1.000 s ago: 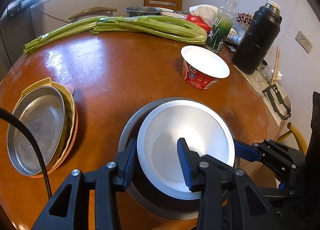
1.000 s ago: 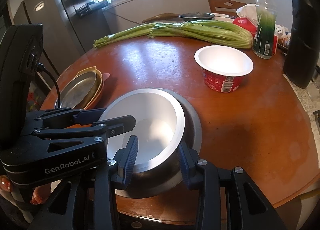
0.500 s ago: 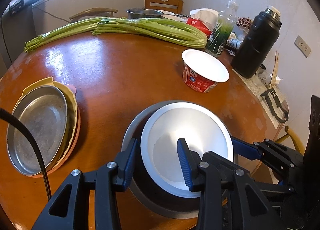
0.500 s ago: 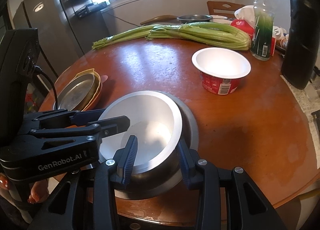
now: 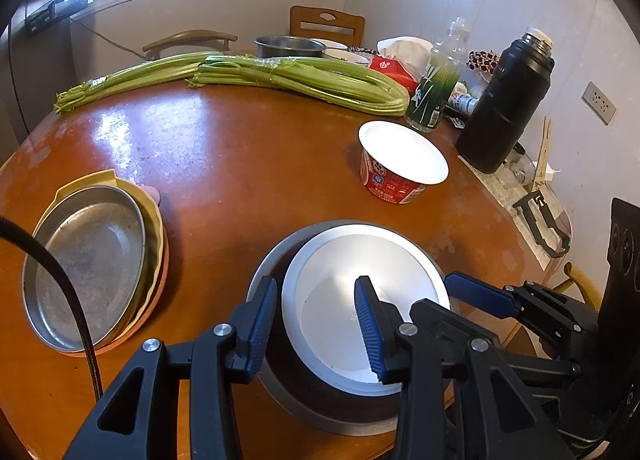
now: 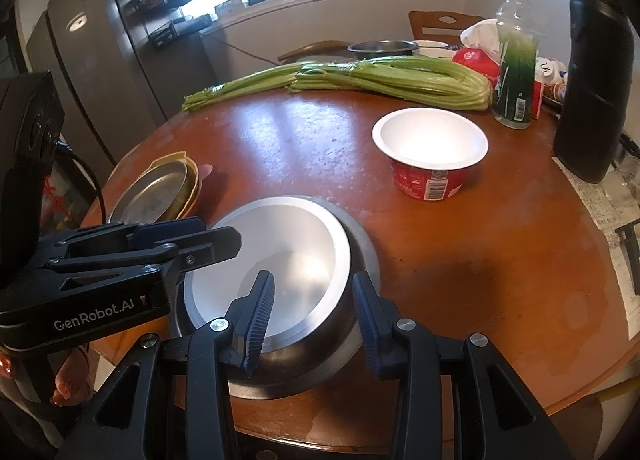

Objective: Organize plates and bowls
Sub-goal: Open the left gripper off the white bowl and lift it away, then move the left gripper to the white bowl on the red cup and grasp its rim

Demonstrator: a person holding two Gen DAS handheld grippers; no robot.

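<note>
Holding the white bowl (image 5: 360, 300) rim with both grippers' narrow jaws, I should lower it level into the near steel bowl (image 5: 276, 392).

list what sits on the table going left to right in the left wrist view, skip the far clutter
stack of plates → nested metal bowls → red paper bowl → black thermos

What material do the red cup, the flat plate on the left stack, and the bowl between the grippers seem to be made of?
Red cup: probably paper or foam, with a matte white inside and a printed red label. Flat plate: metal, likely steel, dull grey with scuffs and soft reflections. Bowl: seemingly brushed metal, with a shiny outer wall and a pale satin inside.
</note>
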